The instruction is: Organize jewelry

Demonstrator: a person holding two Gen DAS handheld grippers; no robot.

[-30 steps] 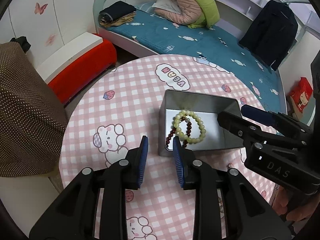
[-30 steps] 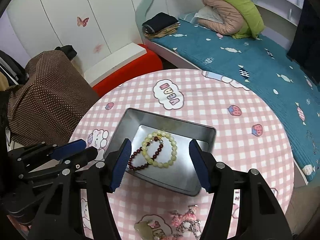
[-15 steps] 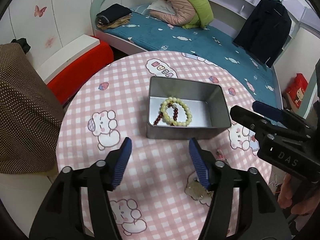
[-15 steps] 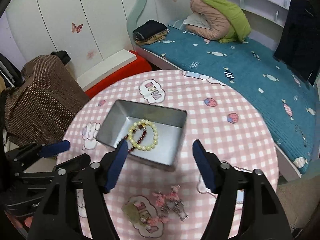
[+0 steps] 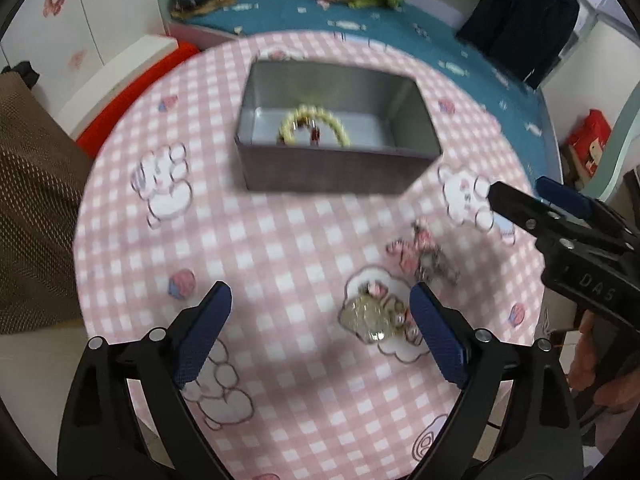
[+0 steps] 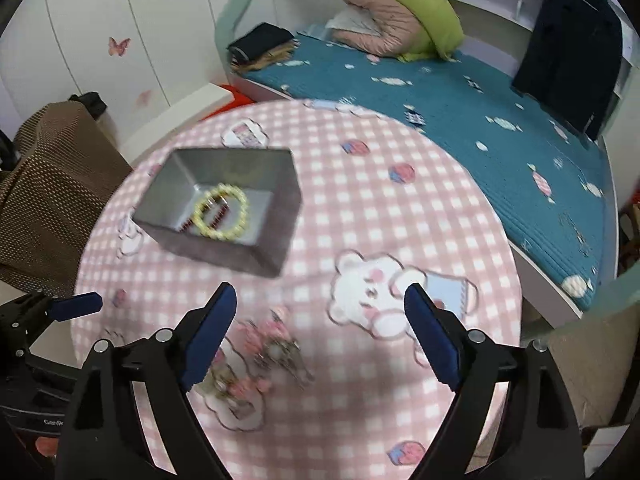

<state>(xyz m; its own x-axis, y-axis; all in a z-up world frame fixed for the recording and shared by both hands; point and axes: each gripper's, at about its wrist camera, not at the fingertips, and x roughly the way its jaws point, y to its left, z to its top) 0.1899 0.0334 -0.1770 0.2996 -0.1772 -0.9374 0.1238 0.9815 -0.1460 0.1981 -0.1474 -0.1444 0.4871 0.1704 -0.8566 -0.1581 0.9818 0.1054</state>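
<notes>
A grey metal tin (image 5: 328,172) (image 6: 224,252) stands on the pink checked round table (image 5: 280,240). In it lie a pale green bead bracelet (image 5: 316,126) (image 6: 222,216) and a dark red one (image 5: 316,135). A glittery gold piece (image 5: 366,318) (image 6: 224,380) and a pink trinket (image 5: 424,256) (image 6: 276,344) lie loose near the front edge. My left gripper (image 5: 320,300) hovers above the gold piece, its jaws opening, pads touching nothing. The jaws of my right gripper (image 6: 320,296) are opening too, empty, just right of the trinket.
A bed with a teal cover (image 6: 460,100) runs behind the table, with folded clothes and a dark jacket (image 5: 520,16) hanging. A red bench (image 5: 132,92) and a brown dotted cloth (image 5: 32,208) flank the left side. A person's hand (image 5: 596,364) holds the right gripper.
Both grippers have drawn back from the tin toward the table's near edge and opened wider. The loose gold piece and pink trinket have come into view beneath them.
</notes>
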